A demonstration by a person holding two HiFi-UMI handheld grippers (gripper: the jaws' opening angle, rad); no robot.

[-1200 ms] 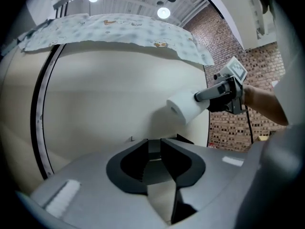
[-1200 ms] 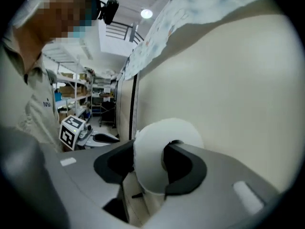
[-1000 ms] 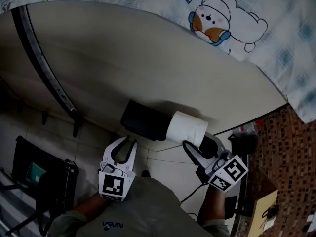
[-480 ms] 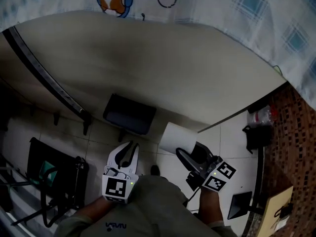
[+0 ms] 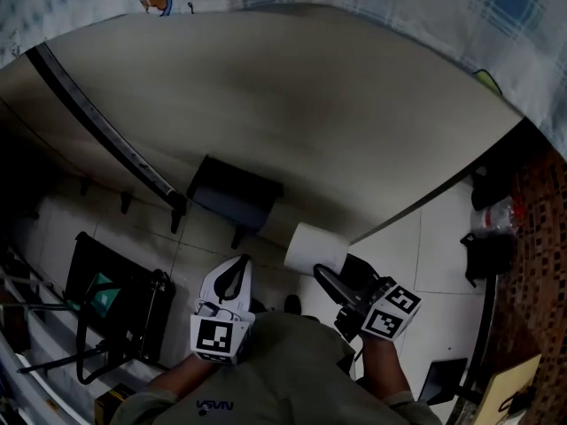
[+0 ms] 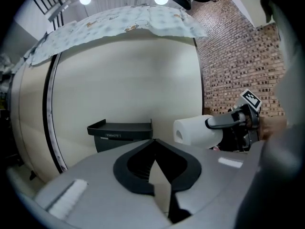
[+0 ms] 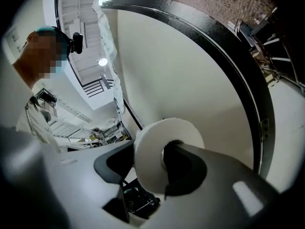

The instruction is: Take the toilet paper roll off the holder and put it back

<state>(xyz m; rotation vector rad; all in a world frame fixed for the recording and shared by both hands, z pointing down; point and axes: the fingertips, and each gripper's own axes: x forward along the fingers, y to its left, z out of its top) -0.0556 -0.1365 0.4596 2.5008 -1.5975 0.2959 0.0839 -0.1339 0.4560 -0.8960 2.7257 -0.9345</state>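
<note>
Left tongs [image 6: 153,141]: have just been pressed shut, with nothing between them. They are kept low and to the side, likely because no help is needed from them now.
Holder [image 5: 235,193]: black and fixed to the pale wall [image 5: 337,96]. It is left bare, so the roll can be put back on it.
Toilet paper roll [image 5: 314,248]: held up in the air, just right of the holder and not touching it. It has been taken off.
Right tongs [image 7: 150,168]: closed on the roll. One jaw is pushed into the hole and one is kept outside, so the soft paper is pinched and cannot slip.
Count: two tongs, one holder and one roll are seen.
</note>
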